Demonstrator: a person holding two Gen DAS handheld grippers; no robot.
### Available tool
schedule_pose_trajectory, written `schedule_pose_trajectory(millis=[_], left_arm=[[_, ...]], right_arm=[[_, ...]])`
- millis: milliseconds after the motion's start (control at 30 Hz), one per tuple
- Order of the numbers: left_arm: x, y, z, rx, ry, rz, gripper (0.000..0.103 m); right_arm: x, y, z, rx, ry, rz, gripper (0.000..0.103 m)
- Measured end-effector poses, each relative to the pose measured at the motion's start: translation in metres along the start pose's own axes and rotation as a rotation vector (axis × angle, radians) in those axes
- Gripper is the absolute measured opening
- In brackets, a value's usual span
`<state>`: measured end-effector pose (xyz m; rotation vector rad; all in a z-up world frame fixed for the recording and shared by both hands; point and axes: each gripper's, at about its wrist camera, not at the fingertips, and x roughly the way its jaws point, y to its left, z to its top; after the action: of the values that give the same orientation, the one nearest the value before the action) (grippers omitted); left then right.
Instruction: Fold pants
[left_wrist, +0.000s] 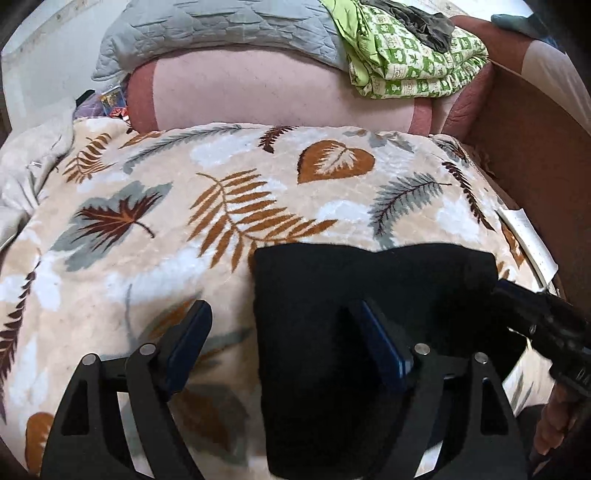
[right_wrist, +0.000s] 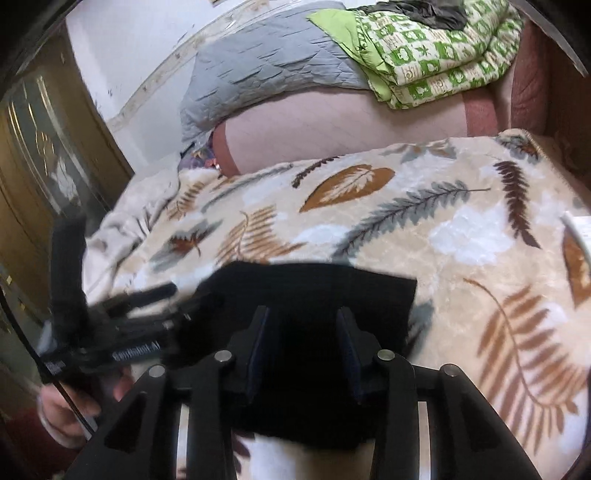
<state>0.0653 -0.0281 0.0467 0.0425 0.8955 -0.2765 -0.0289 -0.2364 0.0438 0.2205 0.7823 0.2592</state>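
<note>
While the folded black pants (left_wrist: 369, 314) lie beneath both grippers' parted, empty fingers (left gripper (left_wrist: 280, 332) wider; right gripper (right_wrist: 301, 332) narrower), a snagged pad could undo the fold.

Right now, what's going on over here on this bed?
A person is folding black pants on a leaf-print blanket, with a gripper in each hand. The pants lie in a compact folded rectangle. The left gripper is open, one finger over the pants' edge. The right gripper hovers above them, fingers apart, nothing pinched.
</note>
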Motion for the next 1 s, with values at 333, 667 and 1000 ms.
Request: schedule_pose_trajectory(millis=[333, 667, 1000], left_arm=[[-0.018, -0.004, -0.024, -0.018, 0.006, -0.006, 0.082], [-0.005, -0.011, -0.041, -0.018, 0.044, -0.01, 0.082], [0.004, -0.02, -0.045, -0.015, 0.053, -0.014, 0.083]], right_arm=[[-0.01, 0.005, -0.031, -0.025, 0.032, -0.069, 0.038], [-0.001, -0.012, -0.044, 0.033, 0.052, -0.072, 0.038], [0.003, -0.022, -0.053, 0.08, 0.054, -0.046, 0.04]])
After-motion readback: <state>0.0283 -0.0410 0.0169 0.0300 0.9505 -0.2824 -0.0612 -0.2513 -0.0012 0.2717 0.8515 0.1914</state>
